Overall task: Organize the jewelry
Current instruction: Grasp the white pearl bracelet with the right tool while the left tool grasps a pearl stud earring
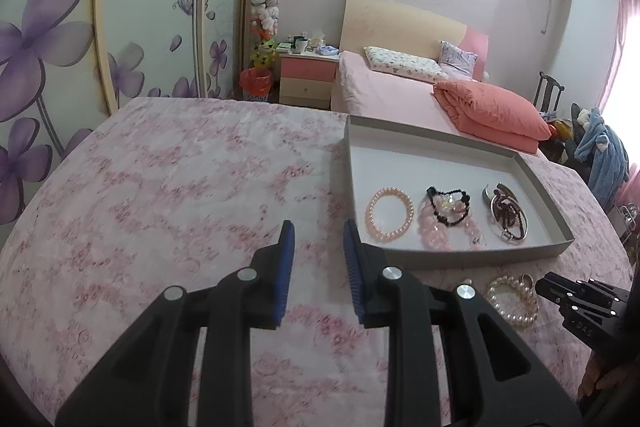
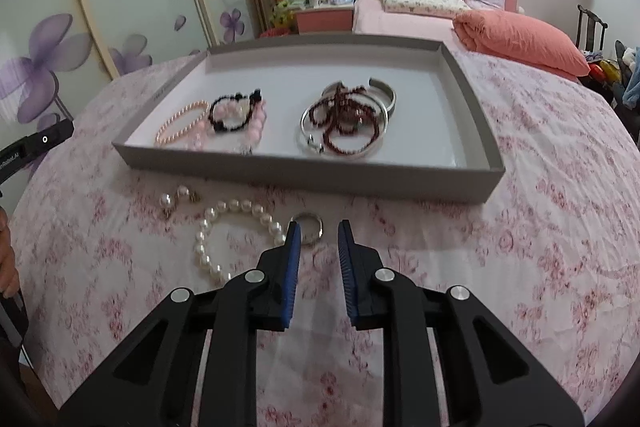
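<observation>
Hidden and cut-off parts

The left finger (image 2: pixel 294 247) covers the near arc of the white pearl bracelet (image 2: pixel 224 239) and part of the silver ring (image 2: pixel 310 227) beside it (ring detail blurred); the pearl earrings (image 2: pixel 178 201) beyond the bracelet are too soft to resolve.

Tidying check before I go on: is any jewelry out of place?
Yes. A white pearl bracelet, pearl earrings and a silver ring lie on the floral cloth, outside the gray tray holding the other bracelets.

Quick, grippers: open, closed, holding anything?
Left gripper: open, empty, over the floral cloth beside the tray.
Right gripper: open, empty, by the ring and pearl bracelet.
</observation>
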`<state>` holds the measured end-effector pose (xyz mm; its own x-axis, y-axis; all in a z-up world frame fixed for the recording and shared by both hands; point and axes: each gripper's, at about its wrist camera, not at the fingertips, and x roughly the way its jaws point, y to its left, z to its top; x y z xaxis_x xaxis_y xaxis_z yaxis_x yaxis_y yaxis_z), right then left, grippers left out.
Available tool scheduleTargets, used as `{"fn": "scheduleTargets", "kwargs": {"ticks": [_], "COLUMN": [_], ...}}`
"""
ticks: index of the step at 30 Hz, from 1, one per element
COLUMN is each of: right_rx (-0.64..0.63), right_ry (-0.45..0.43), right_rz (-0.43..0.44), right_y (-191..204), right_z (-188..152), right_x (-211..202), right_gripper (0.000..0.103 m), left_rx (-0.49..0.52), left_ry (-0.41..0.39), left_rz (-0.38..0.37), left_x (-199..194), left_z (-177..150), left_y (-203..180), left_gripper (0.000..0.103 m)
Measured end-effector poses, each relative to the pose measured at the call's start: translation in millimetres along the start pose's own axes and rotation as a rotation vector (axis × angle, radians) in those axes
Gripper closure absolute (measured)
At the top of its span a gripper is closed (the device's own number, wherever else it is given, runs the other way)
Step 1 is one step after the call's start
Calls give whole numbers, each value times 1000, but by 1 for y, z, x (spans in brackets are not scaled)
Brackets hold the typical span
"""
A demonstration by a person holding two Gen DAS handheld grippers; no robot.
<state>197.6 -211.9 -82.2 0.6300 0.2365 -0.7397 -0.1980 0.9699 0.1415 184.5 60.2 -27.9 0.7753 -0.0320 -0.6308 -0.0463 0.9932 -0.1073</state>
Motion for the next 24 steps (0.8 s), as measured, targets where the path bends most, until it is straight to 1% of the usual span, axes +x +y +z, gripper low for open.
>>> {"fn": "scheduleTargets", "kwargs": {"ticks": [3,14,16,18,20,24], "right_rx": [24,-12,-32,-45,-39,-55], "right_ry": [3,23,31,33,40,45], "right_rz": [33,30,15,2,5,-10], "right_y": [-4,10,13,13,11,6], "right_z": [-6,-6,-9,-11,-13,-20], "right_x": [-6,1,3,2,-1,-8], "right_gripper": [83,83,83,90,93,93], "left_rx": [0,15,23,36,51,89], "left_ry": [9,30,35,44,56,90], "left_rz": [0,-32,-47,-68,-90,-143], "left_x": [0,2,2,2,4,8], "left_z": [-4,-9,-11,-13,-15,-21], "left_y": [3,-9,-14,-21,-29,-49], "left_gripper": [77,77,77,77,77,77]}}
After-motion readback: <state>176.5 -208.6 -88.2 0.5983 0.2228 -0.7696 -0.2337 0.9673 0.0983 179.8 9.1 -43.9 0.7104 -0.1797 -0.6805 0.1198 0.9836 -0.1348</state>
